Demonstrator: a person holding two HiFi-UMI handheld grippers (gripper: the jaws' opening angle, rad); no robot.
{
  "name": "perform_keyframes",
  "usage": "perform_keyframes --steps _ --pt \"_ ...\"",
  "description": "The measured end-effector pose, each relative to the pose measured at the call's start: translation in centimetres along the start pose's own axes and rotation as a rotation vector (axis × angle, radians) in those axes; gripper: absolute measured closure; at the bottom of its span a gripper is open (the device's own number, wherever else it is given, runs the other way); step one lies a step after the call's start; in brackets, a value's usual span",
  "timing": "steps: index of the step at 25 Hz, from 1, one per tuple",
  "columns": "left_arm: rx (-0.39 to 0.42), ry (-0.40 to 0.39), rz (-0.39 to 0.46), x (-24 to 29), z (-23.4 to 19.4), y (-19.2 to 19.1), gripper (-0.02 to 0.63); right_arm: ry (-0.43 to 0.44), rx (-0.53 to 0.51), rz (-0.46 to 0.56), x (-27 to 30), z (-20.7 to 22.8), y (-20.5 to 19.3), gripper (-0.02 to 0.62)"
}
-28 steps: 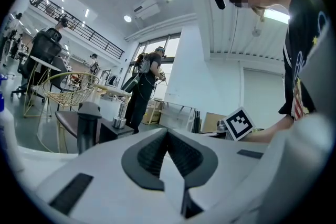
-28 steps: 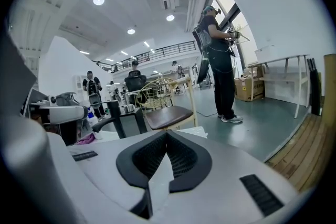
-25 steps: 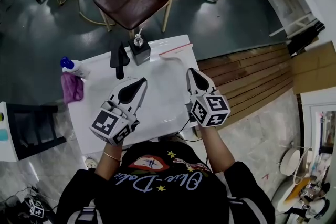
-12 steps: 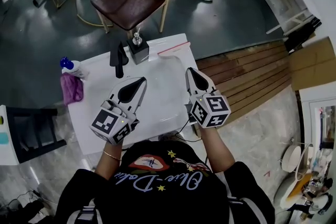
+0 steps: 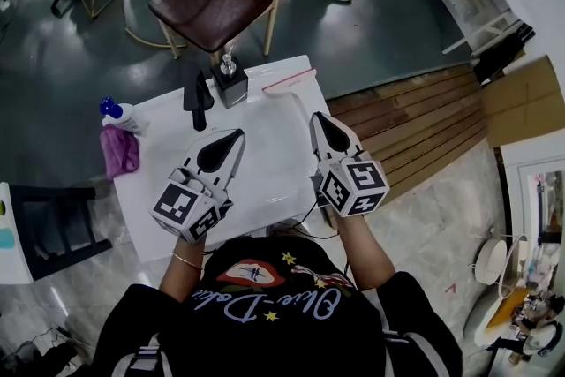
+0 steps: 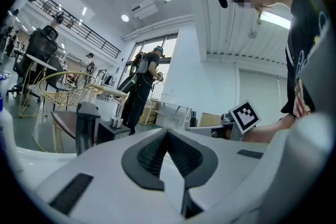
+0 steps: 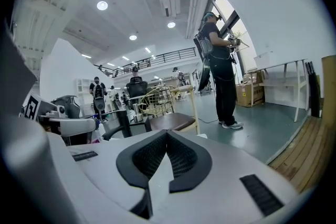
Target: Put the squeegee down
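So the squeegee is seen lying on the far side of the white table, just beside a black block with a metal knob. It isn't touched by either tool. Going by that, the putting-down part can probably be called done, and the squeegee looks like it was parked at the back edge so the middle of the table is kept free.

A spray bottle with a blue cap and a purple cloth are kept together at the left edge, well apart from the squeegee.

The left gripper is held over the near-middle of the table with its jaws pressed together, and nothing is caught between the ribbed pads. Same story for the right gripper: closed right up, nothing gripped. Both are pointed roughly level toward the far edge, and neither appears to be resting on anything.
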State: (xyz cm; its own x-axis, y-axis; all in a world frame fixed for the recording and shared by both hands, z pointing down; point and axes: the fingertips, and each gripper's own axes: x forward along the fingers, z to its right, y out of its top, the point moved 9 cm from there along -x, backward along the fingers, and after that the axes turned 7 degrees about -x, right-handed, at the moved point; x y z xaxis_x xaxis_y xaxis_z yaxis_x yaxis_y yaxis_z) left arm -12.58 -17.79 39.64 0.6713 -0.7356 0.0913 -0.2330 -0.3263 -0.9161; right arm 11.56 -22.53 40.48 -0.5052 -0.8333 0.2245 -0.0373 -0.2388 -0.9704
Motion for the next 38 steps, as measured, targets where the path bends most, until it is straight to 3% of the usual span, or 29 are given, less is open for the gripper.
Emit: perform_keyframes --steps 38 --pt "0.013 -0.055 -0.001 -0.4 0.1 -0.3 0.609 -0.004 -0.033 0.095 -2.8 -2.4 2.8 0.593"
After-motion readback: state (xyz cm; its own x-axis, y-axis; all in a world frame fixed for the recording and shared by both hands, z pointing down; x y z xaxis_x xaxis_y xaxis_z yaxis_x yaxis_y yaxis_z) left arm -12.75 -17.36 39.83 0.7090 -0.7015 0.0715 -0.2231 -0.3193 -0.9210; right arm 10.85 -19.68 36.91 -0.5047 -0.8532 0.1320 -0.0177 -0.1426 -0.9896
